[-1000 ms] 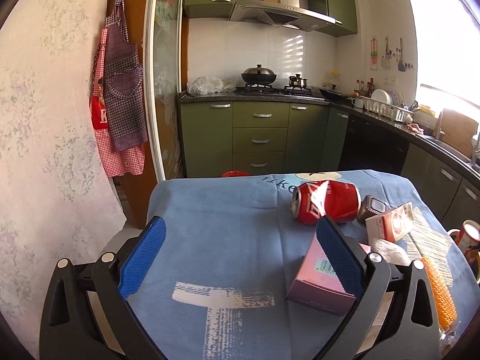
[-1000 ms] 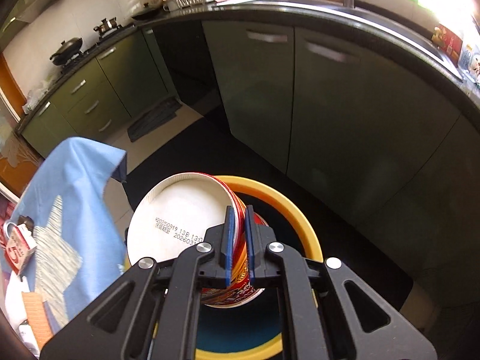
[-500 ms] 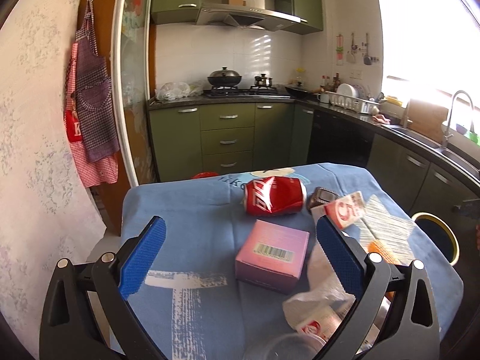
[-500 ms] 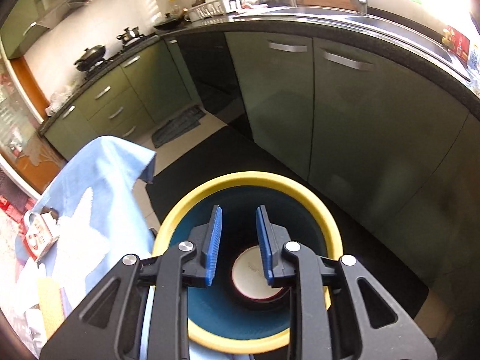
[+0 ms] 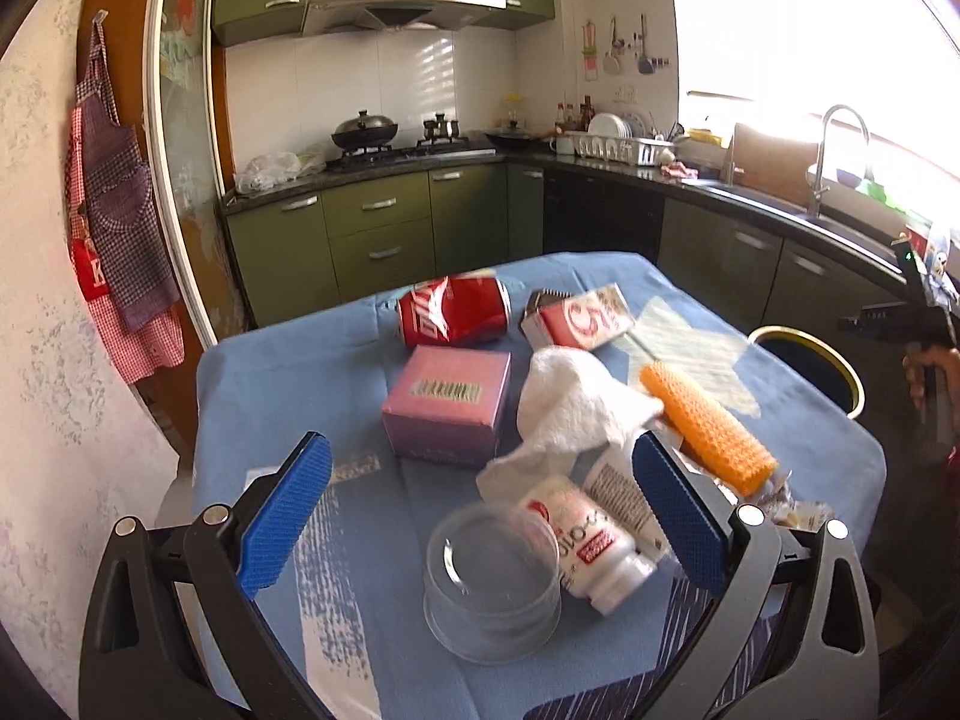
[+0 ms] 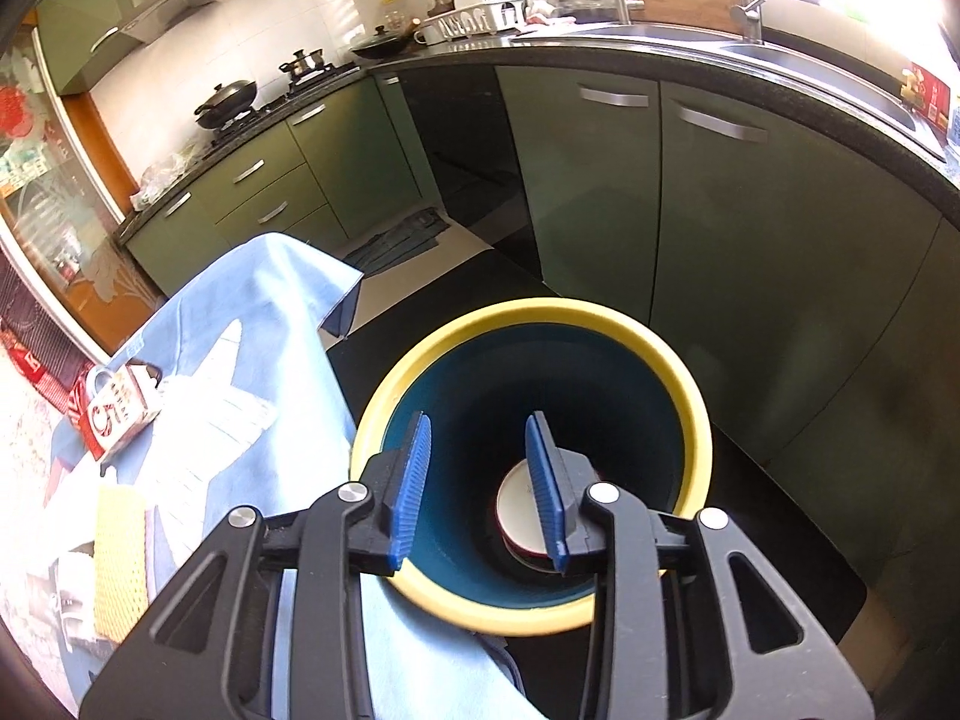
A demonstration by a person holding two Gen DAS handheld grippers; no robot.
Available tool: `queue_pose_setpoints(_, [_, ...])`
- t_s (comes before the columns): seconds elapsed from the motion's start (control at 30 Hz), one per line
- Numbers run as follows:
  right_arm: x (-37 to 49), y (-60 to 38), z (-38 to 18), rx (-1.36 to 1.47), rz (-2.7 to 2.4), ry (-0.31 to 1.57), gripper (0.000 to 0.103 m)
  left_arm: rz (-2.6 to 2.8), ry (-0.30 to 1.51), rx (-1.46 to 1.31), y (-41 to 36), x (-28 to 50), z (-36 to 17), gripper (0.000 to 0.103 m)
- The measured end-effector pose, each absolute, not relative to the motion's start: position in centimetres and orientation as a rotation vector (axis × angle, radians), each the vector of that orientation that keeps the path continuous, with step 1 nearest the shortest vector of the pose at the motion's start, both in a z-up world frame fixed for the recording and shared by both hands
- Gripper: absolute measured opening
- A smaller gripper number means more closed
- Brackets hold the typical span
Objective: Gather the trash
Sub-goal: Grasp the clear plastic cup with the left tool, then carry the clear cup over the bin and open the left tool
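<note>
Left tool point(image 5: 477, 519): held wide open, empty, over the bench's near edge.
Right tool point(image 6: 477, 483): parted, empty, above the bin point(image 6: 690, 384).
Plastic cup point(image 5: 491, 591): near edge; judged light, crushable; best gripped gently across its wall.

My pads point(image 5: 282, 515) are blue, frames black. Tablecloth point(image 5: 288, 378) blue with white print. Can point(image 5: 454, 311) red with white script, box point(image 5: 447, 405) pink, carton point(image 5: 579, 318) red/white, tissue point(image 5: 576, 408) white, roller point(image 5: 705, 427) orange. Bin point(image 6: 690, 396): yellow rim, teal inside. Cabinets point(image 5: 372, 234) olive green.
</note>
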State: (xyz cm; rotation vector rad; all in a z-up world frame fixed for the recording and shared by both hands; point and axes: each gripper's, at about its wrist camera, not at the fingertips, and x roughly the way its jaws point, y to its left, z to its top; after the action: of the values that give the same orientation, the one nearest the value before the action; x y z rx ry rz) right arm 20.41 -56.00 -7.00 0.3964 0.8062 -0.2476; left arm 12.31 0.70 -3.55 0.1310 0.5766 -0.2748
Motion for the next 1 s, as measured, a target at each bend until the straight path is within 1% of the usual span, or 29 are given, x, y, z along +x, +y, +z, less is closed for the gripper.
queue_pose_setpoints(0.17, [19.9, -54.9, -7.0, 0.386, -0.222, 0.807, 0.032, -0.252, 0.655, 0.125, 0.8, 13.6, -6.3, 0.099])
queue_pose_setpoints(0.23, [19.9, -54.6, -7.0, 0.379, -0.221, 0.806, 0.032, -0.250, 0.683, 0.107, 1.1, 14.1, -7.4, 0.096])
queue_pose_setpoints(0.33, [19.8, -54.4, -7.1, 0.384, -0.211, 0.809, 0.034, -0.244, 0.716, 0.090, 1.2, 14.6, -8.7, 0.084])
queue_pose_setpoints(0.4, [19.8, -54.3, -7.3, 0.385, -0.210, 0.811, 0.034, -0.245, 0.737, 0.082, 1.3, 15.0, -9.4, 0.072])
queue_pose_setpoints(0.43, [19.8, -54.3, -7.3, 0.387, -0.207, 0.811, 0.034, -0.250, 0.743, 0.078, 1.3, 15.2, -9.7, 0.069])
queue_pose_setpoints(0.47, [19.8, -54.2, -7.3, 0.387, -0.206, 0.811, 0.034, -0.260, 0.750, 0.067, 1.3, 15.3, -9.9, 0.060])
queue_pose_setpoints(0.53, [19.9, -54.2, -7.4, 0.388, -0.204, 0.813, 0.034, -0.270, 0.754, 0.054, 1.4, 15.4, -10.1, 0.057])
queue_pose_setpoints(0.6, [19.9, -54.3, -7.5, 0.390, -0.197, 0.815, 0.034, -0.266, 0.741, 0.062, 1.4, 15.3, -9.9, 0.053])
queue_pose_setpoints(0.73, [19.7, -54.5, -7.4, 0.390, -0.193, 0.806, 0.035, -0.256, 0.716, 0.082, 1.5, 14.9, -8.4, 0.052])
queue_pose_setpoints(0.83, [19.2, -54.7, -7.3, 0.396, -0.198, 0.793, 0.035, -0.253, 0.676, 0.108, 1.4, 14.5, -6.2, 0.052])
queue_pose_setpoints(1.0, [17.8, -56.0, -7.4, 0.412, -0.227, 0.772, 0.035, -0.358, 0.623, 0.159, -1.8, 14.9, -2.0, 0.053])
